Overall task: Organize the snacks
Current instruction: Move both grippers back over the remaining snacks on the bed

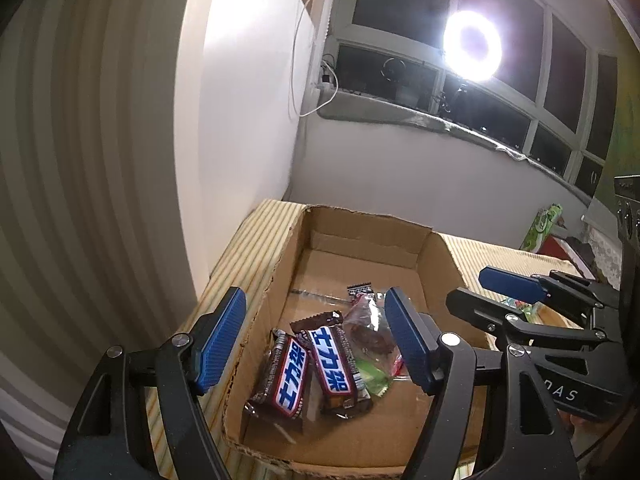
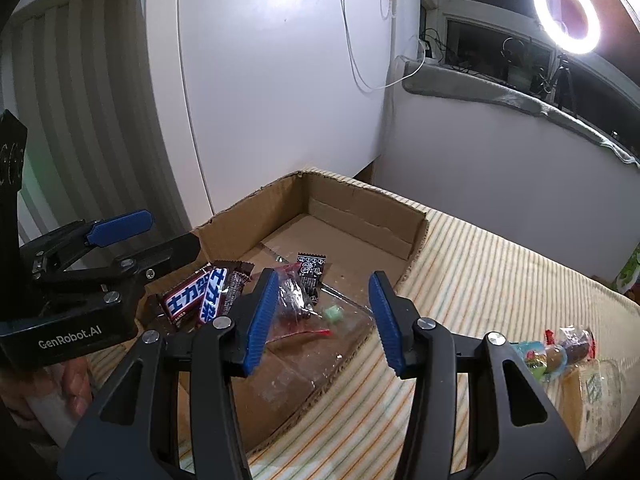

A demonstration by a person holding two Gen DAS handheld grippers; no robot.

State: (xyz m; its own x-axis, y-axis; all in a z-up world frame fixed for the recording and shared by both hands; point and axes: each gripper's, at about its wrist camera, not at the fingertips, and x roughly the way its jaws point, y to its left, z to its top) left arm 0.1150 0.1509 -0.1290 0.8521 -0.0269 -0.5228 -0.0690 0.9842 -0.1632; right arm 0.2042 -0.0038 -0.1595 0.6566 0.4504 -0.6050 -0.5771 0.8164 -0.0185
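A shallow cardboard box (image 1: pixel 362 236) lies on a striped cloth. Inside it are two brown snack bars with blue-and-white lettering (image 1: pixel 289 376) (image 1: pixel 333 362), a clear packet with dark red sweets (image 1: pixel 370 334) and a small black packet (image 1: pixel 360 291). My left gripper (image 1: pixel 316 340) hangs open above the bars, its pads touching nothing. Beside it on the right is my right gripper (image 1: pixel 470 289). In the right wrist view my right gripper (image 2: pixel 323 320) stands open over the clear packet (image 2: pixel 294 300) and a green sweet (image 2: pixel 333 314), without pressing either. The bars (image 2: pixel 188 300) lie to its left, under the left gripper (image 2: pixel 160 237).
More wrapped snacks (image 2: pixel 560 350) and a pale packet (image 2: pixel 592 392) lie on the striped cloth (image 2: pixel 480 272) right of the box. A green package (image 1: pixel 544 226) stands at the far table edge. White wall panels, a window sill and a ring light (image 2: pixel 566 12) are behind. A hand (image 2: pixel 72 384) holds the left gripper.
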